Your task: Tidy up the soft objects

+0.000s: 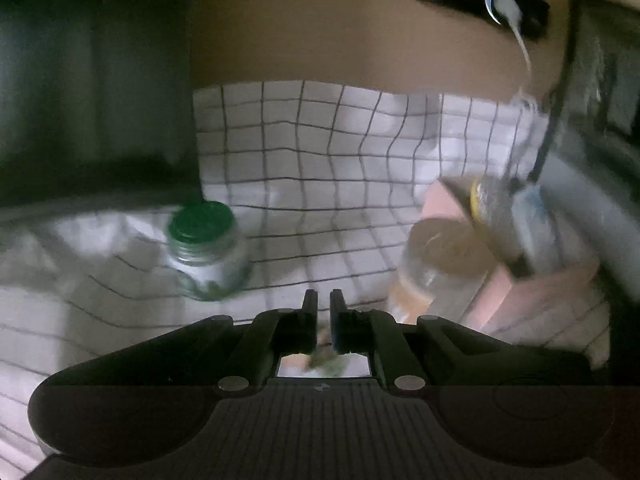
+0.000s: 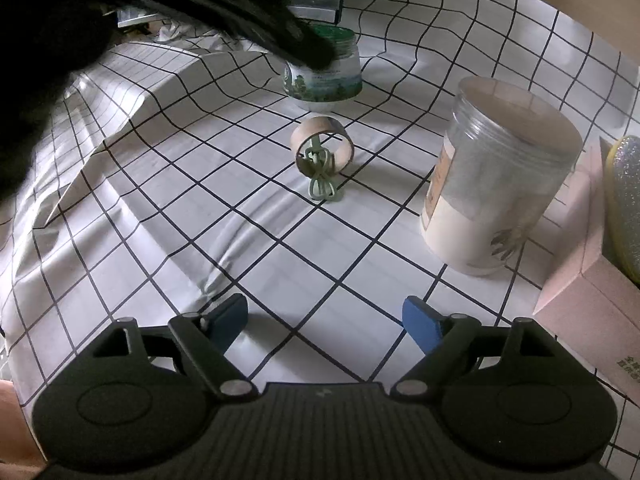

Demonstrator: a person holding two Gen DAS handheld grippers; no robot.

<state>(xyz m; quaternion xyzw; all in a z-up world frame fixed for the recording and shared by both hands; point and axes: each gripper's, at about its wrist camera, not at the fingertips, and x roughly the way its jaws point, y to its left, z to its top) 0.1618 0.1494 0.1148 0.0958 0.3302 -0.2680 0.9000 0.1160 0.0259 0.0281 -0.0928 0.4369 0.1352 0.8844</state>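
Observation:
In the right wrist view a tan ring with a green knotted cord [image 2: 322,160] stands on the checked cloth [image 2: 256,240], well ahead of my right gripper [image 2: 324,320], which is open and empty. In the blurred left wrist view my left gripper [image 1: 324,300] has its jaws almost closed; something green and tan shows low between the fingers, too blurred to name. A green-lidded jar [image 1: 204,248] stands ahead to its left, also in the right wrist view [image 2: 324,76]. A tall clear jar [image 1: 440,272] lies right, also in the right wrist view [image 2: 500,184].
A pink box [image 2: 592,280] holding a glittery yellow-edged sponge [image 2: 628,196] stands at the right, also in the left wrist view [image 1: 520,288]. The cloth rises in a fold [image 2: 132,100] at the left. A dark arm [image 2: 240,4] crosses the top left.

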